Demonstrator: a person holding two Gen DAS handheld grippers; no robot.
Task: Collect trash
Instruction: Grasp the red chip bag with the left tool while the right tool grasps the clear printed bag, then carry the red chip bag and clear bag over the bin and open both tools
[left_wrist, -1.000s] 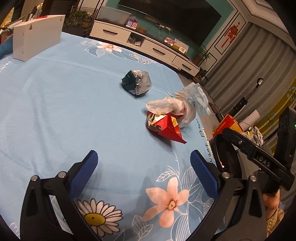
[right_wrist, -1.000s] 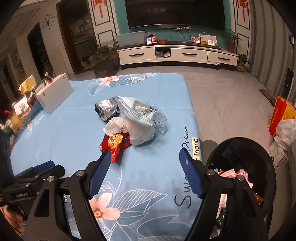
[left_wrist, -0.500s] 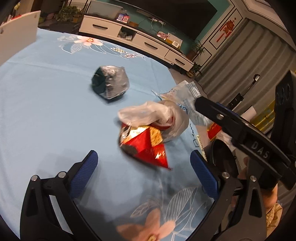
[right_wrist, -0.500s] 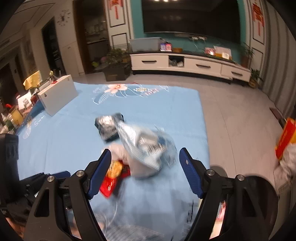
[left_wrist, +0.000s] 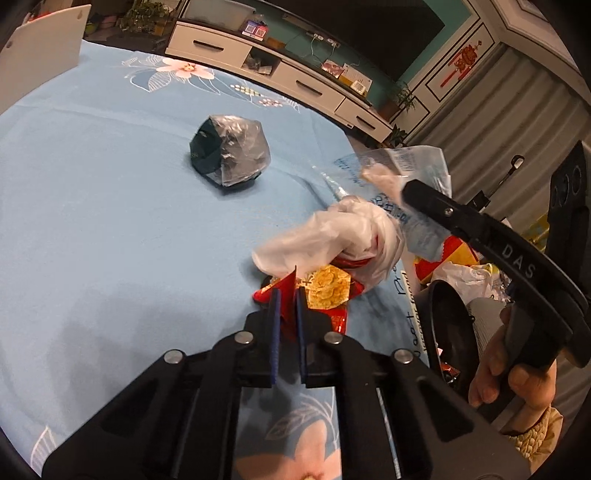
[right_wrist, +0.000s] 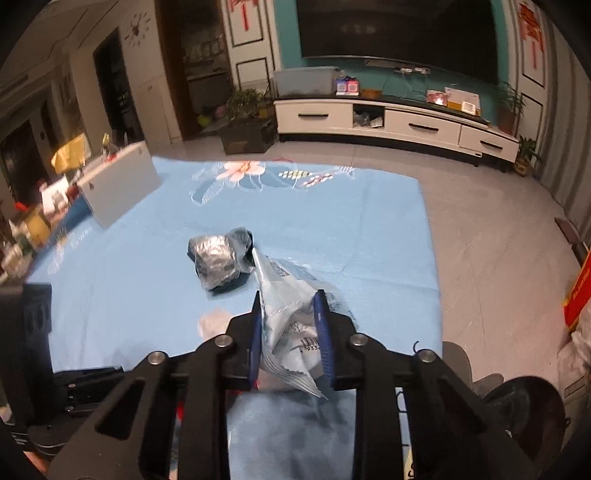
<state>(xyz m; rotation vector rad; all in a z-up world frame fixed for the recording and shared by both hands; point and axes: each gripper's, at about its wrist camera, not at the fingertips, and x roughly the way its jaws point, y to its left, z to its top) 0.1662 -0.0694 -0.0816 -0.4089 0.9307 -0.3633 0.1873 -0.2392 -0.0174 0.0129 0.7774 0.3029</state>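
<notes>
A: Left gripper (left_wrist: 286, 301): jaws have just been closing and now stand nearly together, pinching a corner of the red snack wrapper (left_wrist: 325, 295). Wrapper lies directly ahead of the tips on the blue floral cloth (left_wrist: 110, 221), crumpled, glossy red with a gold print, part tucked under a white plastic bag (left_wrist: 332, 236) just beyond it.

B: Advice for the lift?

A: My judgement: raise slowly, since the bag overlaps the wrapper and may drag along or pull the thin foil out of the pinch. Dark foil-wrapped lump (left_wrist: 229, 151) sits further ahead and to the left, well apart.

B: Right side?

A: Right gripper (right_wrist: 288, 326): jaws have just been closing, pressed on a pale blue clear-plastic packet (right_wrist: 291, 314), barcode showing, its lower edge hanging below the pads. Grip looks partial on slippery, springy film, so keep it squeezed firmly. Black bin (right_wrist: 524, 402) sits down and right of this gripper, off the cloth's edge; carry there and release over the opening.
</notes>
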